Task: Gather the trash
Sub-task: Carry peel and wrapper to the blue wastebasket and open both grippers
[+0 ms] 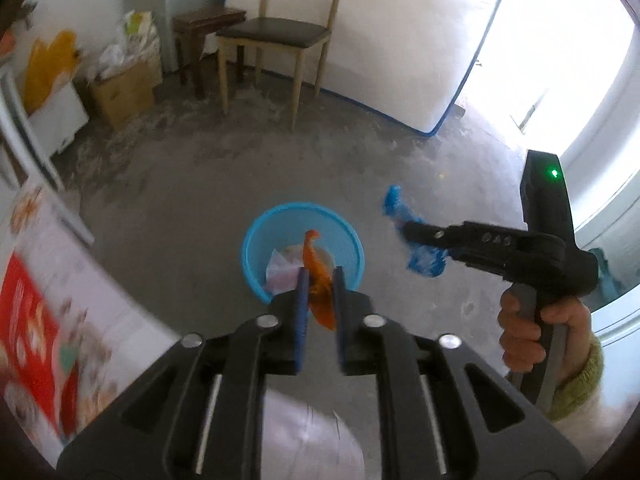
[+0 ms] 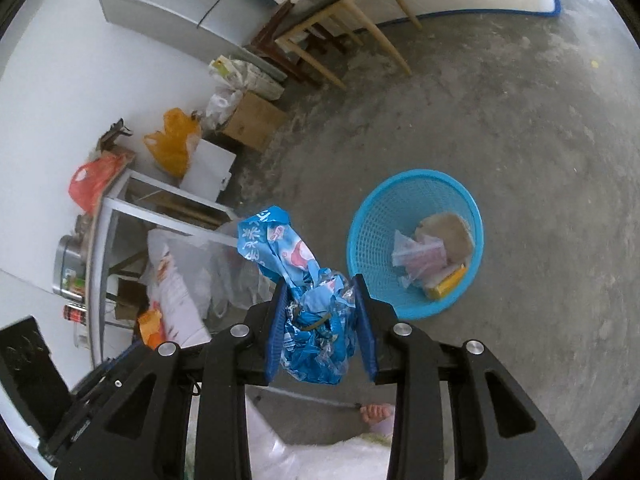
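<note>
Down on the grey concrete floor (image 2: 540, 160) sits a round blue mesh basket (image 2: 372, 240), standing upright and open at the top. Inside it lie a flat tan disc (image 2: 444, 236) against the far wall, a clear plastic bag with pinkish contents (image 2: 416, 258) beside it, and a yellow packet (image 2: 446, 282) near the bottom edge.

From the left wrist view, the left gripper (image 1: 320, 280) hangs right above that basket (image 1: 256, 248), its fingers (image 1: 303, 292) set narrowly apart with an orange wrapper (image 1: 320, 284) between them; the wrapper's twisted tip pokes up over the basket's mouth. Whether the pads press on it I cannot tell.

Off to one side, the right gripper (image 2: 322, 296) has a crumpled blue printed wrapper (image 2: 316, 320) between its fingers (image 2: 276, 332), at a moderate width, with the blue pads against the bundle on both sides and a long tail sticking out past the tips. It is near the basket but not over it. In the left view the same gripper (image 1: 408, 232) shows side-on, a hand (image 1: 536, 332) in a greenish knitted cuff round its grip.

Against the white wall stand a cardboard box (image 2: 252, 120) stuffed with white bags, a wooden chair (image 1: 280, 36) and a dark stool (image 1: 204, 28).
</note>
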A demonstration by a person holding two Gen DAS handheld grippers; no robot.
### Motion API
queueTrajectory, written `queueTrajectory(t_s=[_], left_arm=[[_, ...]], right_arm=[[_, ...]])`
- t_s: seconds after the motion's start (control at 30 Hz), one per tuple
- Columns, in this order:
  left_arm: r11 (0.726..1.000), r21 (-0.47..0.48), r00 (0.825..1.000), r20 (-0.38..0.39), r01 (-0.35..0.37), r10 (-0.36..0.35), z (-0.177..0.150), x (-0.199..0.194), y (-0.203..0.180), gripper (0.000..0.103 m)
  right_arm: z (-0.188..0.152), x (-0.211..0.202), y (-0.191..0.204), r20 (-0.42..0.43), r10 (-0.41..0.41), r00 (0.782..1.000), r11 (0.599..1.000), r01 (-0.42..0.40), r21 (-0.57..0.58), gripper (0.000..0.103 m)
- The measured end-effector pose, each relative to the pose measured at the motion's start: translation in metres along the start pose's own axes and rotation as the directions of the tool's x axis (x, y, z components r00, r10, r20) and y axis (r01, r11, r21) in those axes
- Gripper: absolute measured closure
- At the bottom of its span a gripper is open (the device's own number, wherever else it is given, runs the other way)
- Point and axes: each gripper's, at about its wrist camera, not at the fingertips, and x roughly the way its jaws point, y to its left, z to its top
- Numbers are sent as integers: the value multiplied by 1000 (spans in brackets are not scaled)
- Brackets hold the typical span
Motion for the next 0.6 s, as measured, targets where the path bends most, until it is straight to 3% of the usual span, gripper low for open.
queueTrajectory(t_s=[0.03,0.1,0.17,0.3,0.6], left_arm=[[1000,8,1000,6,-3,3,4,7,-2,51],[999,8,998,44,-40,40,14,25,-6,31],[998,6,998,38,-57,57,18,35,-7,31],[999,-32,998,46,-33,34,15,29,-4,24],[998,-38,991,127,-48,52,-2,-38,10,23]], right_arm=[[8,12,0,6,-20,1000,1000,20,-9,64],[16,27,-2,13,-72,997,997,73,-37,50],[20,39,-8,2,-127,992,992,127,-23,50],[11,38,-19,-1,-118,993,993,118,-4,49],[-17,2,-34,4,-105,994,994,105,0,48]])
